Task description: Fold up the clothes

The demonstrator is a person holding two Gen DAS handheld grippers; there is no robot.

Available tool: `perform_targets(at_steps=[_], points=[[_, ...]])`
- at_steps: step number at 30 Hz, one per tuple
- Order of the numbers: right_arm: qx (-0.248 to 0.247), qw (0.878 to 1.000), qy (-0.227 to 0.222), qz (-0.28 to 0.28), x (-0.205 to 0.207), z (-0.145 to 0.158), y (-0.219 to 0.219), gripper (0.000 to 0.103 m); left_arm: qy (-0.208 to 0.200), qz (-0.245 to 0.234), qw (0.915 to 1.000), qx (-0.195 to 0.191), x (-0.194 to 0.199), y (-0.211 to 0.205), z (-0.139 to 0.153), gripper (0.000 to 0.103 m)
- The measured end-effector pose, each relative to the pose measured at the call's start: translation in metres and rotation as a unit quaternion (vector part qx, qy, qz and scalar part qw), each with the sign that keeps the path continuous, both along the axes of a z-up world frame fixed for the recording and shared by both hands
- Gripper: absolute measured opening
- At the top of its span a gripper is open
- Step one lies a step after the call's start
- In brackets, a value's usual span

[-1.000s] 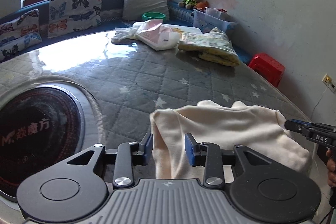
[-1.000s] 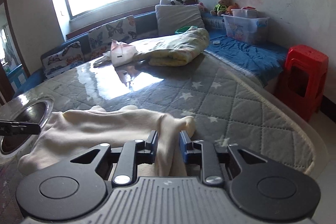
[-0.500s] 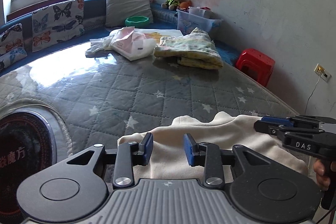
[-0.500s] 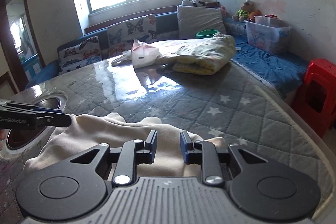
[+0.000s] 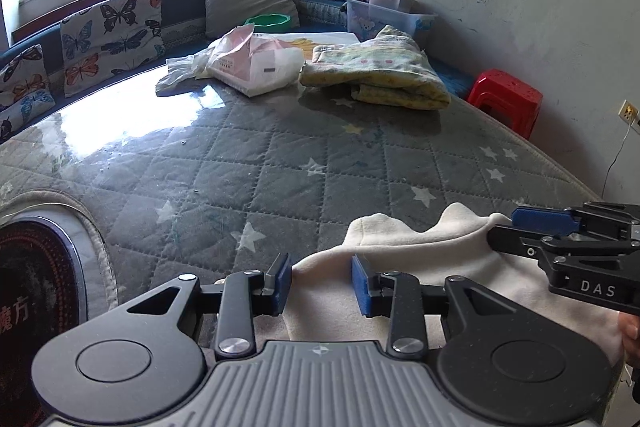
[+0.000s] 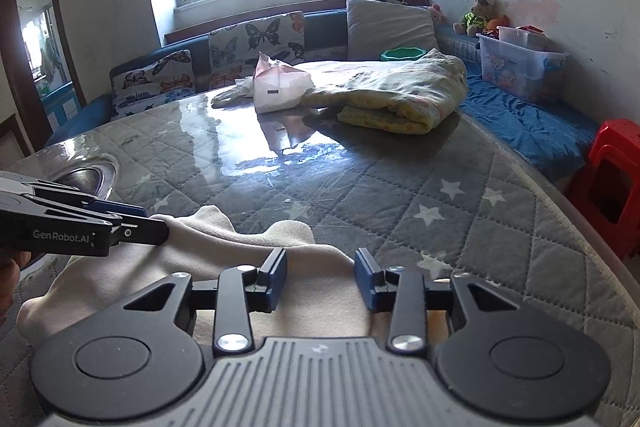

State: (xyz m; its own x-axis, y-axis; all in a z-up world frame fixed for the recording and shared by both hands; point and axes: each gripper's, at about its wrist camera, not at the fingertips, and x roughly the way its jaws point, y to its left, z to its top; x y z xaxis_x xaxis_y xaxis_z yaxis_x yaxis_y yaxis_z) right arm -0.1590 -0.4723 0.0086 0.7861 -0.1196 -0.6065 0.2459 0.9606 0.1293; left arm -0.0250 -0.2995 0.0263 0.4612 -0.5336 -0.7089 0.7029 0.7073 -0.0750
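Left wrist view first: the left gripper point(image 5: 321, 279) has its blue pads spread apart, nothing pinched, hovering over the near left edge of the cream garment point(image 5: 432, 259). The garment is bunched at the near edge of the grey star-quilted table point(image 5: 280, 163). Half a second ago the pads were a bit narrower, and a second ago cloth hung between them, so it's let go. The right gripper point(image 5: 520, 227) pokes in from the right over the cloth.

Right wrist view: right gripper point(image 6: 321, 277) is also spread wide with the cream garment point(image 6: 208, 251) lying loose under it; earlier those pads were nearly together on a fold. The left gripper point(image 6: 136, 219) comes in from the left. Folded yellow blanket point(image 6: 400, 95) sits far back, same spot.
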Motion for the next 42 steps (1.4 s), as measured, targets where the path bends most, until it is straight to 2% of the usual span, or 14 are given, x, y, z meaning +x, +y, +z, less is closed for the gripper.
perform_targets(at_steps=[5, 9, 16, 22, 25, 30, 38, 42], points=[[-0.006, 1.0, -0.001, 0.003, 0.004, 0.001, 0.003, 0.044, -0.015, -0.012, 0.9998, -0.007, -0.006, -0.003, 0.008, 0.036], [-0.013, 1.0, 0.002, 0.009, 0.01, 0.0, 0.006, 0.046, -0.018, -0.031, 0.9993, -0.011, -0.012, -0.012, 0.009, 0.042], [-0.025, 0.999, 0.007, 0.019, 0.021, -0.003, 0.012, 0.058, -0.017, -0.041, 0.999, 0.001, -0.011, -0.023, 0.002, 0.043], [-0.029, 0.999, 0.003, 0.026, 0.024, 0.0, 0.013, 0.058, -0.017, -0.042, 0.9989, 0.007, -0.007, -0.028, -0.002, 0.044], [-0.036, 0.999, 0.001, 0.027, 0.022, 0.004, 0.014, 0.058, -0.013, -0.037, 0.9992, 0.009, -0.004, -0.028, -0.005, 0.048], [-0.04, 0.998, -0.003, 0.04, 0.009, 0.014, 0.02, 0.058, -0.013, -0.033, 0.9994, -0.002, -0.003, -0.021, 0.001, 0.048], [-0.107, 0.991, 0.007, 0.086, -0.018, 0.014, 0.054, 0.063, -0.026, -0.026, 0.9992, -0.014, -0.017, 0.007, 0.016, 0.047], [-0.125, 0.988, 0.009, 0.095, -0.029, 0.011, 0.067, 0.066, -0.033, -0.026, 0.9989, -0.019, -0.032, 0.029, 0.02, 0.047]])
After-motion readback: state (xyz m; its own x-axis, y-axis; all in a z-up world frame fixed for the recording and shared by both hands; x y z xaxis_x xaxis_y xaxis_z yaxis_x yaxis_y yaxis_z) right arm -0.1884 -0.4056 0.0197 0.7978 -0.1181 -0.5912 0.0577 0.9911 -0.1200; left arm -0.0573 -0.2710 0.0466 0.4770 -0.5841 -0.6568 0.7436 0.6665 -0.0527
